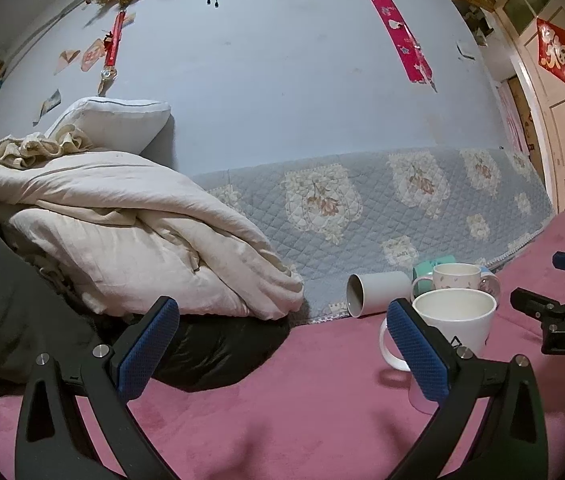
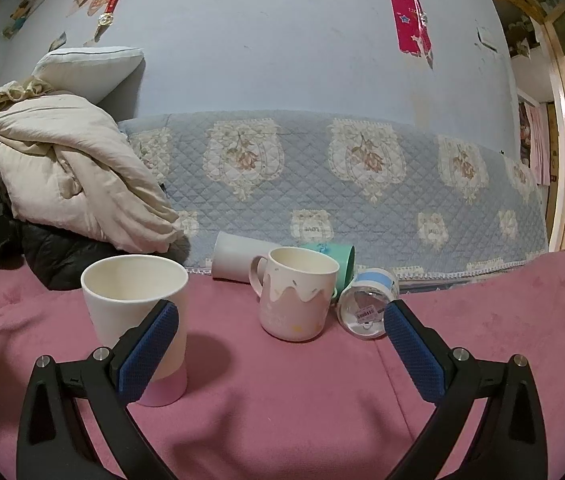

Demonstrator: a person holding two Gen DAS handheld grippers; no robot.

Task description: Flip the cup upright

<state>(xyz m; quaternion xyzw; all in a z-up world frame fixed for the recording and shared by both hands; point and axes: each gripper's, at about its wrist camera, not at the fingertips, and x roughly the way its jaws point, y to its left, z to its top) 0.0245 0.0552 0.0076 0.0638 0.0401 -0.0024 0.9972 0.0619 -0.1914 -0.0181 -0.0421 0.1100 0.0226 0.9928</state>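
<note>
Lying on its side just right of the pink mug (image 2: 297, 296), the blue-banded cup (image 2: 368, 306) wants the spread, empty right tongs (image 2: 280, 356) closing gently across its wall, then tipping it onto its base.

**Bedding, wall and door**

A pink blanket (image 2: 282, 392) covers the bed. A blue quilted cover (image 2: 322, 184) with flower patches runs along the pale wall (image 1: 282, 80). At left a cream duvet (image 1: 122, 232) lies heaped over a black jacket (image 1: 218, 348), with a pillow (image 1: 118, 120) on top. A red banner (image 1: 398, 28) hangs above; a door (image 1: 562, 120) stands right.
</note>
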